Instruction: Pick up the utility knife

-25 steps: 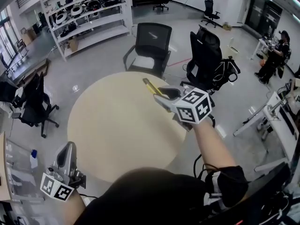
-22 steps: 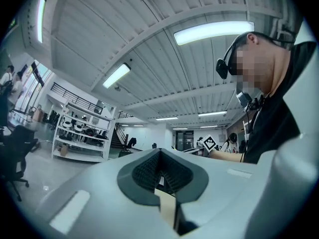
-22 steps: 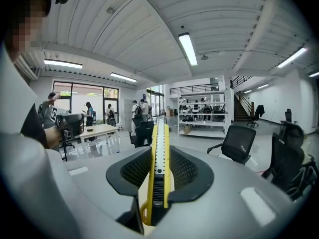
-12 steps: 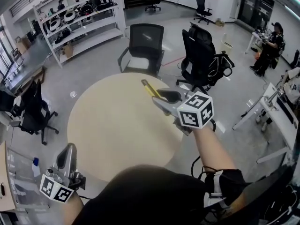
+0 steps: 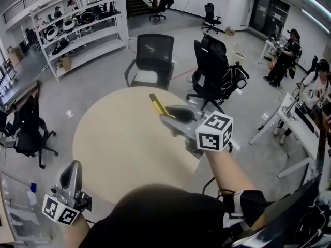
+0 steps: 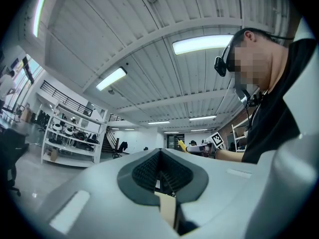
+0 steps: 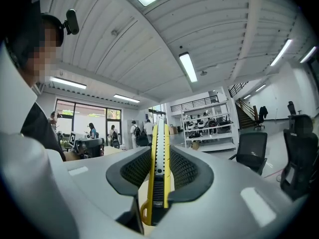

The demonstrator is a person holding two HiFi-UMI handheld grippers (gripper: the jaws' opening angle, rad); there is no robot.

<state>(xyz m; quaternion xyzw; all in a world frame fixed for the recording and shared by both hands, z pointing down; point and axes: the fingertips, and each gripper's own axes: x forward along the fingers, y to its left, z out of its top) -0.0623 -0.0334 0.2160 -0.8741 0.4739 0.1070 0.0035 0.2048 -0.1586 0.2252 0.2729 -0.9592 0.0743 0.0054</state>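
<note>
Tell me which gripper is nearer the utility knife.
Right. The right gripper is clamped on the utility knife above the table; the left gripper sits off the table's near edge, well apart.

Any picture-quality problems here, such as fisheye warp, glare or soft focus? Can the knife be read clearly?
Head view: strong fisheye that bends the room's edges, even lighting, the utility knife small but sharp. Right gripper view: dark rounded corners, a ceiling light blown out, the knife crisp and close. Left gripper view: the same dark corners, a glaring ceiling strip, and a slightly soft near foreground.
</note>
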